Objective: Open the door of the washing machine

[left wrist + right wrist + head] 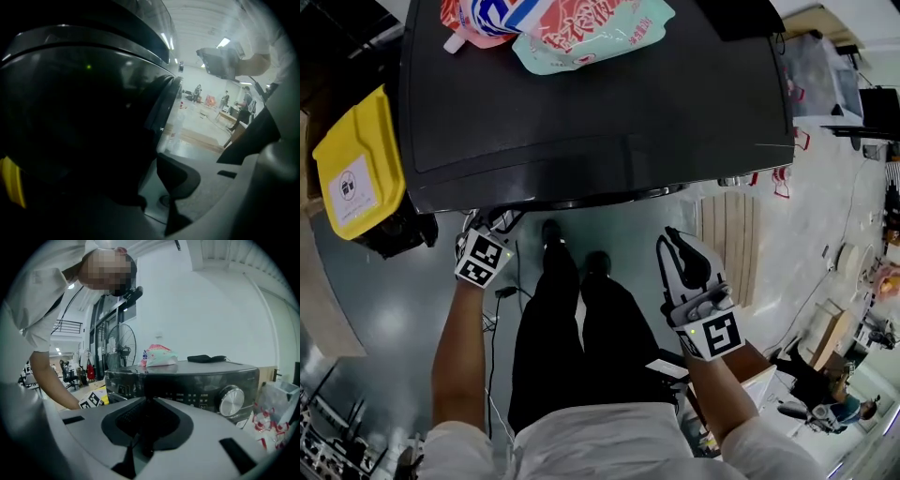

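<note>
Grey floor (384, 309), dark washing machine (581, 112). Left claw (152, 183) pinching the door (93, 117) edge; right claw (673, 242) pressed together, empty, clear of machine.

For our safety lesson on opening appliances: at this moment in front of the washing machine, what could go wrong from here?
1. The left hand-held gripper sits at the dark round glass door, in deep shade. Whether it grips is unclear, so a pull might slip.
2. The person's legs in black trousers stand right before the black washing machine. The swinging door could hit them.
</note>
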Action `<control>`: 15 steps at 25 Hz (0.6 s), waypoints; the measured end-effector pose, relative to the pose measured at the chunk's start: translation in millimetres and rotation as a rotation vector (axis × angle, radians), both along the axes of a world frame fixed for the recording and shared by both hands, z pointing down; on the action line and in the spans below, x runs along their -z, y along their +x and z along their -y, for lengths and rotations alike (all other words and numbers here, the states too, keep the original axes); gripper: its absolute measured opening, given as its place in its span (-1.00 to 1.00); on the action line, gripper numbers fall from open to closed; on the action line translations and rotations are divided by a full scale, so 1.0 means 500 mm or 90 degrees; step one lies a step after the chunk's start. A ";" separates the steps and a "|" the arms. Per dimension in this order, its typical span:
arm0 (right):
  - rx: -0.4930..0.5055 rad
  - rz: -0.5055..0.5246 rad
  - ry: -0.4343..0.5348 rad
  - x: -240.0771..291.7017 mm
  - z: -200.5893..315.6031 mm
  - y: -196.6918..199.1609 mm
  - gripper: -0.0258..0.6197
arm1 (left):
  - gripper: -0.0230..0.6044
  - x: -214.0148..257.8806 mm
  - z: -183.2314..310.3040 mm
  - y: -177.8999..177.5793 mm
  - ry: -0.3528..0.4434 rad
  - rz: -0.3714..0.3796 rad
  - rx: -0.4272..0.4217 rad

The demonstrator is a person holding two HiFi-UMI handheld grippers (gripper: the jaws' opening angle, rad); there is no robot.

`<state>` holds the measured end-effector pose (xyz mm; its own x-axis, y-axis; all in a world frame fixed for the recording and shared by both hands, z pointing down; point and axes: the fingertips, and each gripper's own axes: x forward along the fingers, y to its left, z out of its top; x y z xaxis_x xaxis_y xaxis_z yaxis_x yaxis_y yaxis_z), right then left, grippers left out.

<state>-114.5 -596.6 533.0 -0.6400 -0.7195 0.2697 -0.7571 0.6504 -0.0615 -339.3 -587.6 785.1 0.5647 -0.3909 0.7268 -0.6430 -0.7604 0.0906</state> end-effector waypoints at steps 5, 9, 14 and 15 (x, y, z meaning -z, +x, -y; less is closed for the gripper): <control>0.015 0.008 -0.005 -0.017 -0.038 0.033 -0.73 | -0.61 0.004 0.010 0.010 0.011 0.010 0.031; 0.019 0.004 -0.006 -0.025 -0.074 0.077 -0.73 | -0.61 0.007 0.008 0.007 0.017 0.033 0.073; 0.026 -0.015 -0.011 -0.034 -0.109 0.130 -0.73 | -0.61 0.007 0.002 0.007 0.013 0.043 0.085; 0.027 -0.019 -0.010 -0.036 -0.111 0.137 -0.73 | -0.61 0.008 0.003 0.007 0.010 0.041 0.086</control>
<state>-45.9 -540.9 550.9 -0.6617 -0.6869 0.3003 -0.7302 0.6813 -0.0505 -335.6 -589.1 781.2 0.4583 -0.4711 0.7537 -0.7435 -0.6678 0.0348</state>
